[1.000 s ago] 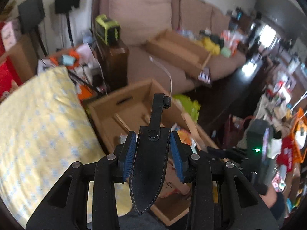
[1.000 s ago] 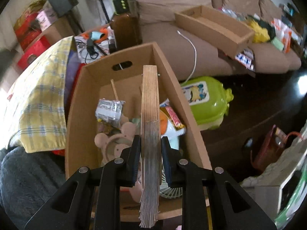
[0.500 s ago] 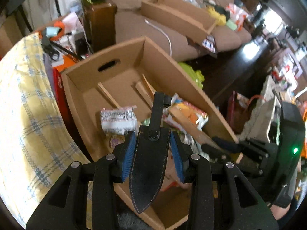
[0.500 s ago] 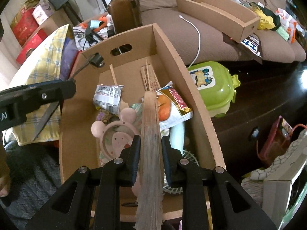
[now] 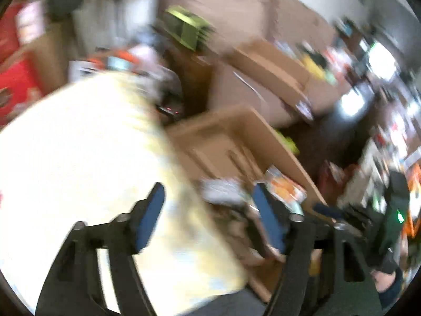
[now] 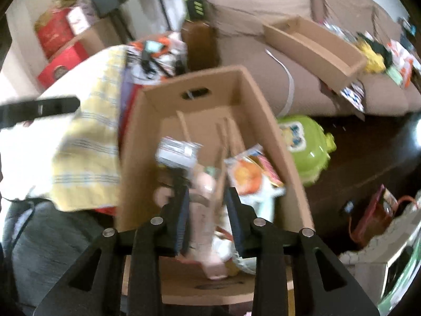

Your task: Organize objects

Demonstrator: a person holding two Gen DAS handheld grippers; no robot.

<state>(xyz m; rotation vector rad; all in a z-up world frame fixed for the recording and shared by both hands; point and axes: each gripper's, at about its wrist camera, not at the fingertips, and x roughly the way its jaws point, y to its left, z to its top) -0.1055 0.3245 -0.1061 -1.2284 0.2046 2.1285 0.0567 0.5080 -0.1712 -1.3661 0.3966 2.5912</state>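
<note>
With both the left gripper (image 5: 209, 213) and right gripper (image 6: 206, 217) gaping empty above the cardboard box (image 6: 265, 110), I am risking snagging its clutter.

– Where's the left wrist camera looking?
– Down past its claw (image 5: 210, 218), over the yellow checked cloth (image 5: 86, 163) towards the cardboard box (image 5: 279, 142); badly blurred.
– And the right?
– Close above that same box (image 6: 260, 100), facing the sofa (image 6: 263, 5). Both share box and sofa.
</note>
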